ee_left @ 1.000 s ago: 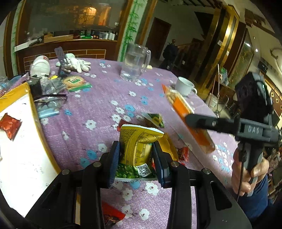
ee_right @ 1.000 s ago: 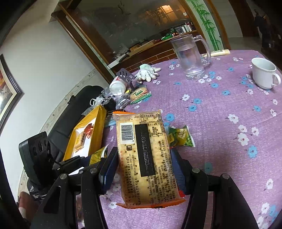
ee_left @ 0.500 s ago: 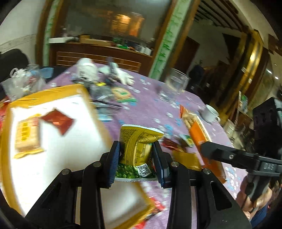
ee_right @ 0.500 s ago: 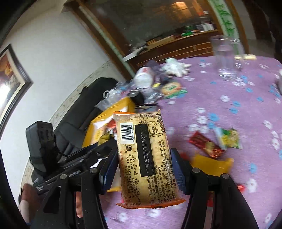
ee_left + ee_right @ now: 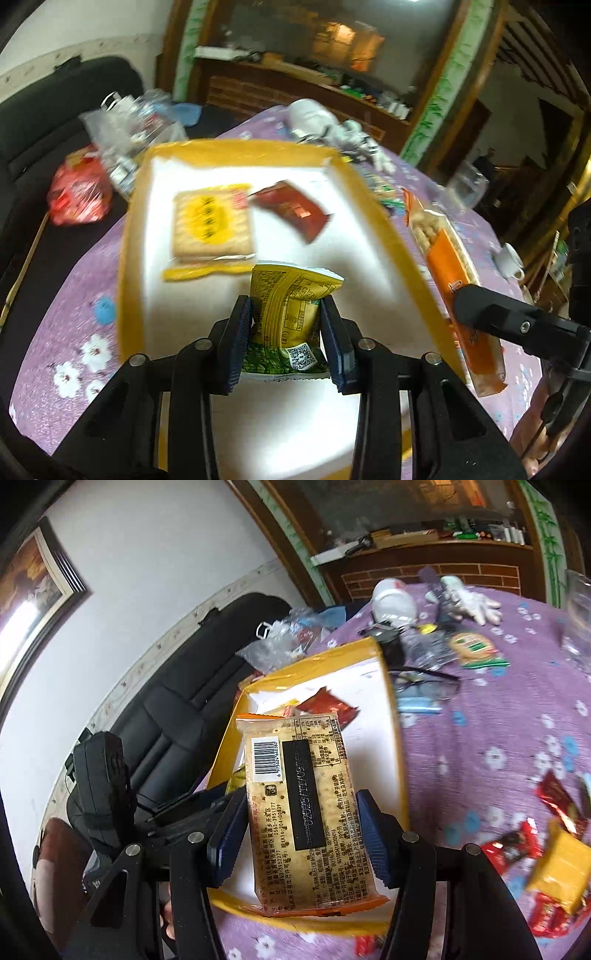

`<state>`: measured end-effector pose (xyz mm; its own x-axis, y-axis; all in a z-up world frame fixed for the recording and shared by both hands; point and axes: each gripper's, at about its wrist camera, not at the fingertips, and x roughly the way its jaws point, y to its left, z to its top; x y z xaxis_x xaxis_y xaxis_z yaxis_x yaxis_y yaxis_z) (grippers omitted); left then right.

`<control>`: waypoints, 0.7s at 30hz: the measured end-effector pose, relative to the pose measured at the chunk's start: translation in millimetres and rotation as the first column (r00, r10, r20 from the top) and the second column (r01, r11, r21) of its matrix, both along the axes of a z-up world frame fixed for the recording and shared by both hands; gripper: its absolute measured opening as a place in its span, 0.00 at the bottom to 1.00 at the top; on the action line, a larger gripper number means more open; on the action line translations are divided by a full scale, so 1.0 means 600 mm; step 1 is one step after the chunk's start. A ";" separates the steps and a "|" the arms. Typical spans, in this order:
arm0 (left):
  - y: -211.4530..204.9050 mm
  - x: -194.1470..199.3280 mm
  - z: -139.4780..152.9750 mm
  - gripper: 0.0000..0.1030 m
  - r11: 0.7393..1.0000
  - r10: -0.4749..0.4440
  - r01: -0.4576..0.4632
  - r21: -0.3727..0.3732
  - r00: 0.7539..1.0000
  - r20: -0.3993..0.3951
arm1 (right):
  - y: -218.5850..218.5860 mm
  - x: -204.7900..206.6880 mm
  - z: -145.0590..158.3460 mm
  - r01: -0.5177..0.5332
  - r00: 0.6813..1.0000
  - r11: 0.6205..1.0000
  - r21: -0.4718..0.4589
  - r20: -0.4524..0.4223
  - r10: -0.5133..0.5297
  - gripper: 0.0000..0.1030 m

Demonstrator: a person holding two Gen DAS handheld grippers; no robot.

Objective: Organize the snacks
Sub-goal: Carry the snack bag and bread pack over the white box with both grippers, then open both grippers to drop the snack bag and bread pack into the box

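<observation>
My left gripper (image 5: 286, 326) is shut on a yellow-green snack packet (image 5: 291, 314) and holds it above the white tray with a yellow rim (image 5: 133, 236). A yellow cracker pack (image 5: 210, 227) and a red sachet (image 5: 291, 210) lie in the tray. My right gripper (image 5: 299, 834) is shut on a long orange cracker pack (image 5: 303, 805), held over the same tray (image 5: 393, 716). That pack also shows at the right of the left wrist view (image 5: 454, 277).
Loose red and yellow snacks (image 5: 554, 853) lie on the purple flowered tablecloth (image 5: 498, 738) right of the tray. Glasses (image 5: 424, 683), plastic bags (image 5: 129, 129), a white glove (image 5: 476, 602) and a white cup (image 5: 511, 260) sit around. A black sofa (image 5: 177, 716) is at the left.
Both grippers have swung left with their packs, from over the loose snacks on the cloth to over the tray. Both stayed shut.
</observation>
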<state>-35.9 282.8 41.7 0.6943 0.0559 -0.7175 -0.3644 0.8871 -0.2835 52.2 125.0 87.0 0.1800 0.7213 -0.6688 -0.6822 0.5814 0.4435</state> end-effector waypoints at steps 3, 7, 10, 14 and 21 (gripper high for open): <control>0.011 -0.001 -0.014 0.34 1.000 0.024 -0.024 0.007 0.999 -0.028 | 0.035 0.006 -0.017 0.019 1.000 0.998 -0.064 0.023 -0.017 0.57; 0.007 0.006 -0.025 0.34 1.000 0.023 -0.022 0.011 0.999 -0.045 | 0.071 0.020 -0.047 0.040 0.999 0.990 -0.132 0.014 -0.039 0.57; 0.008 0.004 -0.027 0.34 1.000 0.020 -0.019 0.015 0.998 -0.053 | 0.088 0.027 -0.066 0.043 0.999 0.986 -0.158 0.009 -0.042 0.57; 0.011 0.003 -0.027 0.34 0.999 0.027 -0.025 0.029 0.998 -0.062 | 0.098 0.025 -0.077 0.056 0.998 0.980 -0.192 0.031 -0.051 0.57; 0.012 0.004 -0.026 0.34 0.996 0.059 -0.054 0.072 0.995 -0.077 | 0.115 0.023 -0.084 0.069 0.996 0.973 -0.222 0.076 -0.053 0.57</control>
<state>-33.7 289.7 26.4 0.6297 0.1450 -0.7632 -0.4333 0.8810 -0.1901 65.9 194.2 36.9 0.2705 0.5406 -0.7966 -0.6665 0.7023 0.2502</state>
